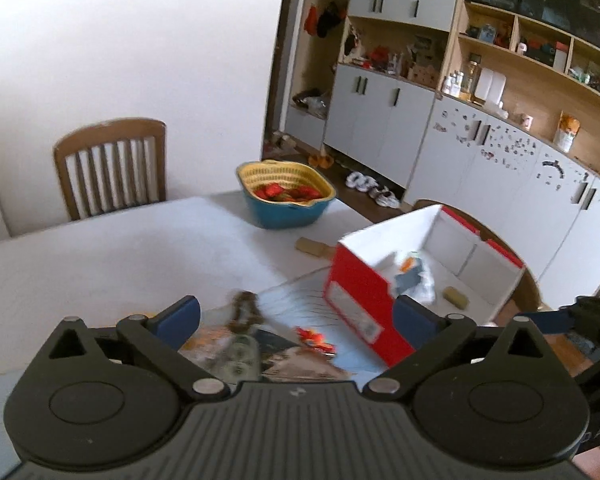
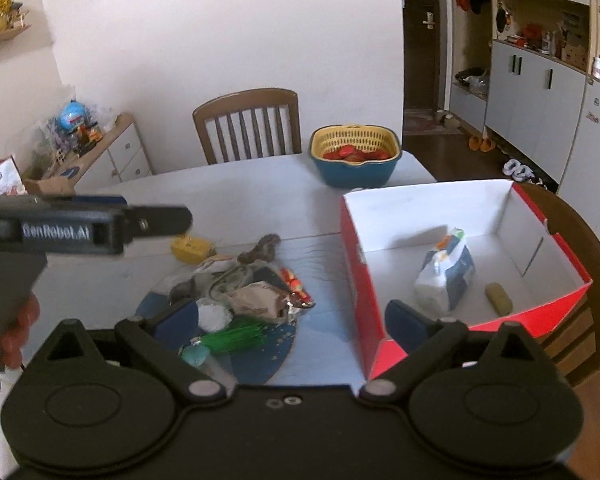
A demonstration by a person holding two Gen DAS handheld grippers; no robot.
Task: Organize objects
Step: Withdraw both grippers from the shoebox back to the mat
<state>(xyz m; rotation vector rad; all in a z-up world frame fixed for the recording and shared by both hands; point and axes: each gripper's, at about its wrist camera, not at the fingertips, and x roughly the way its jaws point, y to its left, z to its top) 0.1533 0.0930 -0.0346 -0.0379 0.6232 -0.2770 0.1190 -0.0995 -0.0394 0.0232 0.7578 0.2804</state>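
A pile of small snack packets (image 2: 244, 292) lies on a blue mat (image 2: 276, 352) on the white table; it also shows blurred in the left wrist view (image 1: 244, 340). A red shoebox with a white inside (image 2: 452, 216) stands to the right and holds a white-and-blue packet (image 2: 446, 276) and a small tan item (image 2: 498, 298). The box also shows in the left wrist view (image 1: 360, 288). My left gripper (image 1: 296, 316) is open and empty above the pile. My right gripper (image 2: 294, 320) is open and empty, between the pile and the box's near corner.
A blue basin with a yellow basket of red items (image 2: 356, 156) stands at the table's far side. A yellow packet (image 2: 192, 249) lies left of the pile. A tan roll (image 1: 312, 247) lies behind the box. Wooden chairs (image 2: 248, 124) stand around the table.
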